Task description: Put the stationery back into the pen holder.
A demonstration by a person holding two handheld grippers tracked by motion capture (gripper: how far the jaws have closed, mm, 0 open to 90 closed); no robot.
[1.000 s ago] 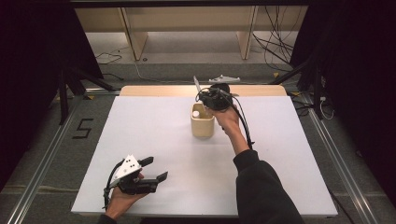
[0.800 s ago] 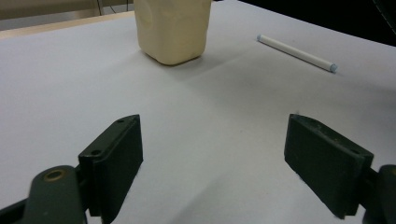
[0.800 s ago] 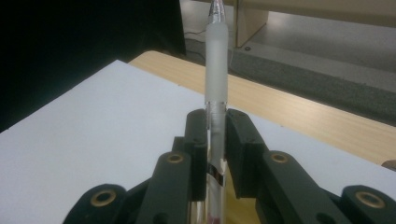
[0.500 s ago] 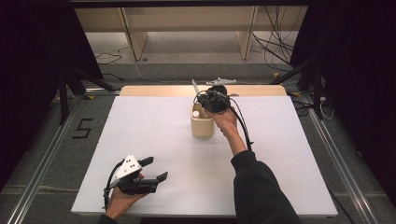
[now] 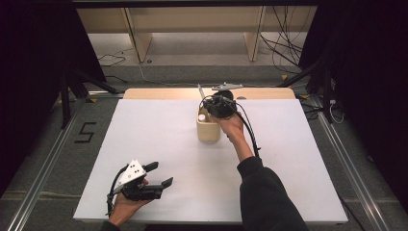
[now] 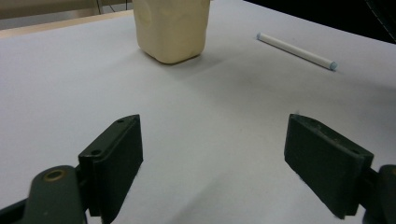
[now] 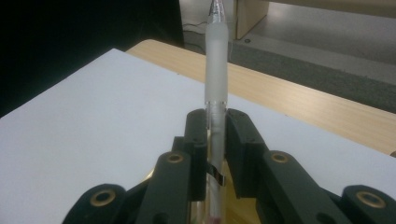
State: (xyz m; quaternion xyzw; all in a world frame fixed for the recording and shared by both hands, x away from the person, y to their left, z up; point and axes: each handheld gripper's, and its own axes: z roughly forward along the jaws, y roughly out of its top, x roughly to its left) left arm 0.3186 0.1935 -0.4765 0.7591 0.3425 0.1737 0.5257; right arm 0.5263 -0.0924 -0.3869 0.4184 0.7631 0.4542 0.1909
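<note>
A cream cup (image 5: 208, 130) stands near the middle of the white table, with a white item (image 5: 202, 117) inside it. My right gripper (image 5: 217, 107) hovers just over the cup's far rim, shut on a clear pen (image 7: 215, 70) with a frosted grip that sticks out beyond the jaws (image 5: 199, 91). In the right gripper view that gripper (image 7: 215, 126) clamps the pen's barrel between both pads. My left gripper (image 5: 162, 174) rests open at the table's near left corner. In its own view it (image 6: 212, 149) has nothing between the jaws and faces the cup (image 6: 171, 28).
A white pen (image 6: 296, 50) lies flat on the table to the right of the cup in the left gripper view. The white table cover (image 5: 144, 134) ends in a wooden strip (image 5: 159, 93) at the far edge. Cables and stands lie on the floor beyond.
The right gripper with the pen has shifted slightly nearer, closer over the cup. The left gripper has stayed put.
</note>
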